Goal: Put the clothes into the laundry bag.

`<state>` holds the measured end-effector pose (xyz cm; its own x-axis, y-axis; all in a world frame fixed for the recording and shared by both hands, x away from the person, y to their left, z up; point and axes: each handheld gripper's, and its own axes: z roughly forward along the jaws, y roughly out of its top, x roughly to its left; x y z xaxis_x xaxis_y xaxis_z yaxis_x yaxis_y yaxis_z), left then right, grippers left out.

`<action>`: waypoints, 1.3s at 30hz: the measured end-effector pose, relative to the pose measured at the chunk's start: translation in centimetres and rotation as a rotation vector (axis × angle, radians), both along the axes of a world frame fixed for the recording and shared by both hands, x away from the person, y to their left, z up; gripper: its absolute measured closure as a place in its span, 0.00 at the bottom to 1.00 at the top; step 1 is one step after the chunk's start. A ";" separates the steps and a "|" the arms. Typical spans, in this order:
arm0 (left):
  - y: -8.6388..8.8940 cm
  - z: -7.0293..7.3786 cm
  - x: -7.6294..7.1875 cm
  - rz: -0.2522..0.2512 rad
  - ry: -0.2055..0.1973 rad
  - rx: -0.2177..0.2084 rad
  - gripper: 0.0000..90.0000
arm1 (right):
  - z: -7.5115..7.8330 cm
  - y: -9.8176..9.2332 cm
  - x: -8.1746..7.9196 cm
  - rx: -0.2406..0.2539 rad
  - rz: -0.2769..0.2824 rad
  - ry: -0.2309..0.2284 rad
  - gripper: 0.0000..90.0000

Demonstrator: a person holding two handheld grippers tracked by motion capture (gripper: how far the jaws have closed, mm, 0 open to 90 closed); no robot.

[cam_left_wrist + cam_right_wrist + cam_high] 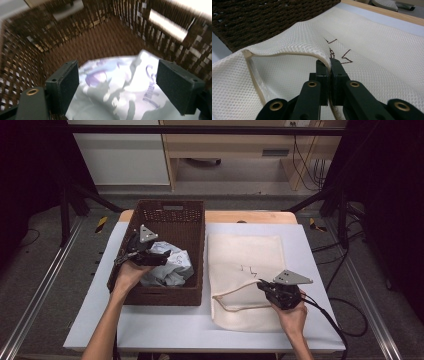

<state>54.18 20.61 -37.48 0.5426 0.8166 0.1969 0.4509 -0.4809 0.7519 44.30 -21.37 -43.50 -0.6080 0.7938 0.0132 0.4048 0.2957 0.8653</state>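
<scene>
At a white-topped table (165,330), we work two hand-held grippers over a laundry job; our left gripper (150,254) hangs inside a dark brown wicker basket (172,217), its jaws spread wide with nothing pinched between them; directly under them lies a crumpled pale garment (170,267) with lilac print, resting loose on the basket's woven floor toward the near end; in the left gripper view the cloth (120,87) fills the gap between the two black pads (175,87) without either pad pressing on it.

To the right of the basket, a cream mesh laundry bag (245,255) lies flat on the table, just beside the basket's wall; our right gripper (265,287) is clamped tight on the upper layer of the bag's open edge, near its corded rim (235,290); in the right gripper view the jaws stand fully closed on that fold of mesh (307,37), lifting it so the mouth gapes toward the basket (262,20); dark hand-drawn marks (339,53) show on the mesh just beyond the jaws.
</scene>
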 end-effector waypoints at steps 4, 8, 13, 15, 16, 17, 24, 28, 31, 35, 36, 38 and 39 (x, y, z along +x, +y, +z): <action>0.1 -1.0 0.5 0.001 0.062 0.024 0.19 | 0.0 0.0 0.0 -0.001 0.001 0.004 0.96; 0.2 -1.7 1.0 0.007 0.109 0.026 0.17 | 0.0 0.0 0.0 -0.006 0.003 0.008 0.96; -0.1 -2.6 1.2 0.016 0.146 0.059 0.13 | -0.1 0.0 0.1 -0.014 0.010 0.012 0.96; -0.2 -2.9 1.3 0.019 0.160 0.077 0.11 | -0.1 0.0 0.1 -0.015 0.011 0.013 0.96; -0.3 -3.1 1.4 0.019 0.167 0.095 0.10 | -0.1 0.0 0.1 -0.015 0.012 0.015 0.96; -0.3 -3.2 1.5 0.023 0.172 0.101 0.09 | -0.1 0.0 0.1 -0.015 0.011 0.018 0.96; -0.6 -4.2 2.0 0.040 0.227 0.144 0.04 | -0.2 0.0 0.1 -0.018 0.010 0.024 0.96; -0.9 -4.7 2.1 0.030 0.260 0.165 0.04 | -0.2 0.0 0.1 -0.019 0.011 0.026 0.95; -0.9 -5.0 2.3 0.027 0.293 0.166 0.06 | -0.2 0.0 0.1 -0.022 0.011 0.026 0.95; -1.0 -5.2 2.4 0.026 0.346 0.155 0.15 | -0.2 0.0 0.1 -0.023 0.013 0.027 0.95; -1.1 -5.3 2.4 0.028 0.361 0.146 0.23 | -0.2 0.0 0.1 -0.020 0.013 0.033 0.96; -1.1 -5.4 2.5 0.031 0.388 0.134 0.26 | -0.2 0.0 0.1 -0.020 0.014 0.034 0.96; -1.1 -5.4 2.5 0.033 0.398 0.130 0.30 | -0.2 0.0 0.1 -0.019 0.011 0.035 0.96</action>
